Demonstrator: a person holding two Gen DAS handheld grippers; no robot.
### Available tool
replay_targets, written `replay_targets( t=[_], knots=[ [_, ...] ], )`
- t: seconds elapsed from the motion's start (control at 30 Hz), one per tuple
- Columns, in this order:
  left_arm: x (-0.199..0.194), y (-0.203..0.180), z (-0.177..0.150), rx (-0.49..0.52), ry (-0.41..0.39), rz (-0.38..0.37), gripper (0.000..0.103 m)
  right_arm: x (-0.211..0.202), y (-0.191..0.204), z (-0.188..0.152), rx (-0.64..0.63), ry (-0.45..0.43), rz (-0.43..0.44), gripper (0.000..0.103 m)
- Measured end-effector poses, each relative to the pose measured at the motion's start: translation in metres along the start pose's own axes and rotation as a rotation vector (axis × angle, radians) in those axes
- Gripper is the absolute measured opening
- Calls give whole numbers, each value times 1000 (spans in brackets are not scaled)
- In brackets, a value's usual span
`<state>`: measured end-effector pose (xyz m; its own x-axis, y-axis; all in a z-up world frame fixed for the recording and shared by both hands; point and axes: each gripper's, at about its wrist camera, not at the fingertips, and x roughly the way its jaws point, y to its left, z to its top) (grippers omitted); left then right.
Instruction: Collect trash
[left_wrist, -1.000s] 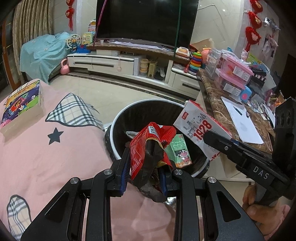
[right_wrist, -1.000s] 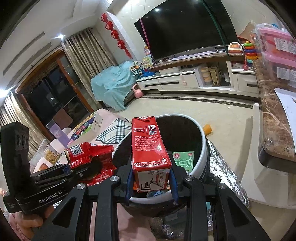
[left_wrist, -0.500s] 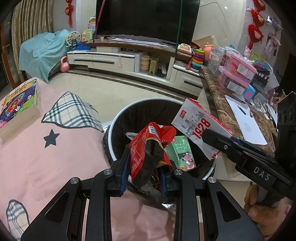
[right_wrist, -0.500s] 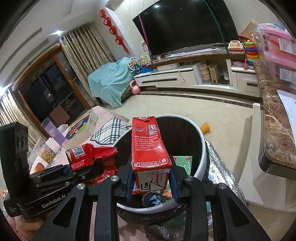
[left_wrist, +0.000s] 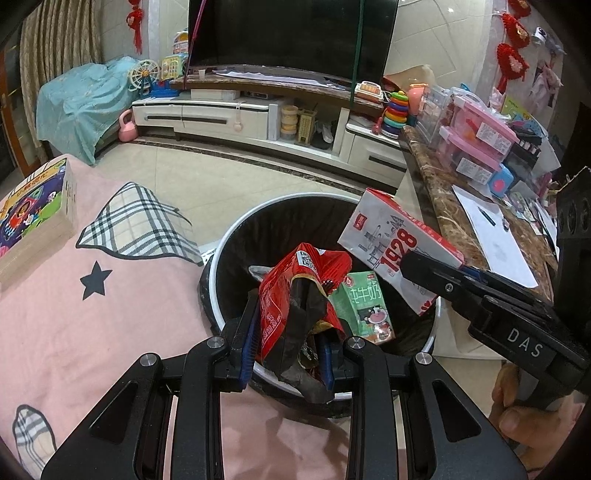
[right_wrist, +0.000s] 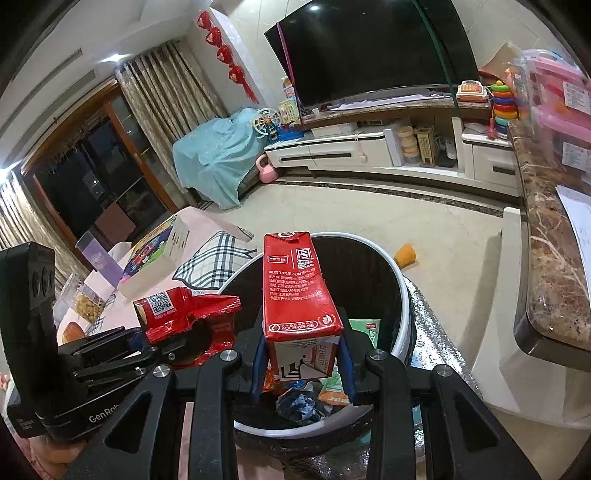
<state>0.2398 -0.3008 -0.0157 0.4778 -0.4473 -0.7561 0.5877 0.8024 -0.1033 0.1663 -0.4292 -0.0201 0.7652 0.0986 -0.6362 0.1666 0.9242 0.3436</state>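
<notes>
My left gripper (left_wrist: 288, 332) is shut on a crumpled red snack wrapper (left_wrist: 295, 295), held over the near rim of the black trash bin (left_wrist: 236, 258) with its white rim. In the right wrist view my right gripper (right_wrist: 303, 354) is shut on a red and white milk carton (right_wrist: 297, 295), upright above the same bin (right_wrist: 400, 295). The carton (left_wrist: 399, 251) and the right gripper (left_wrist: 461, 280) also show in the left wrist view, over the bin's right side. The wrapper (right_wrist: 184, 314) in the left gripper (right_wrist: 147, 343) shows at the left of the right wrist view. A green milk box (left_wrist: 365, 306) lies inside the bin.
A pink bedspread (left_wrist: 92, 314) with plaid patches lies left of the bin, with a boxed game (left_wrist: 33, 210) on it. A marble counter (left_wrist: 461, 214) with papers and pink boxes stands to the right. An orange cup (right_wrist: 404, 254) lies on the tiled floor beyond the bin.
Both grippers have stayed over the bin with their loads; the views have shifted only slightly.
</notes>
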Motion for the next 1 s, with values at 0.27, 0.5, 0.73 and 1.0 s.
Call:
replay_targets(
  t=[0.27, 0.5, 0.73, 1.0],
  knots=[
    [4, 2, 0, -8, 8, 12, 31, 4, -6, 1, 14, 12, -2, 32],
    [-7, 5, -3, -14, -20, 27, 54, 0, -9, 3, 39, 2, 6, 41],
    [-30, 18, -23, -48, -65, 43, 61, -17, -5, -4, 66, -42, 22, 60],
    [-68, 44, -61, -159, -116, 43, 68, -43, 7, -27, 102, -102, 23, 81]
  ],
)
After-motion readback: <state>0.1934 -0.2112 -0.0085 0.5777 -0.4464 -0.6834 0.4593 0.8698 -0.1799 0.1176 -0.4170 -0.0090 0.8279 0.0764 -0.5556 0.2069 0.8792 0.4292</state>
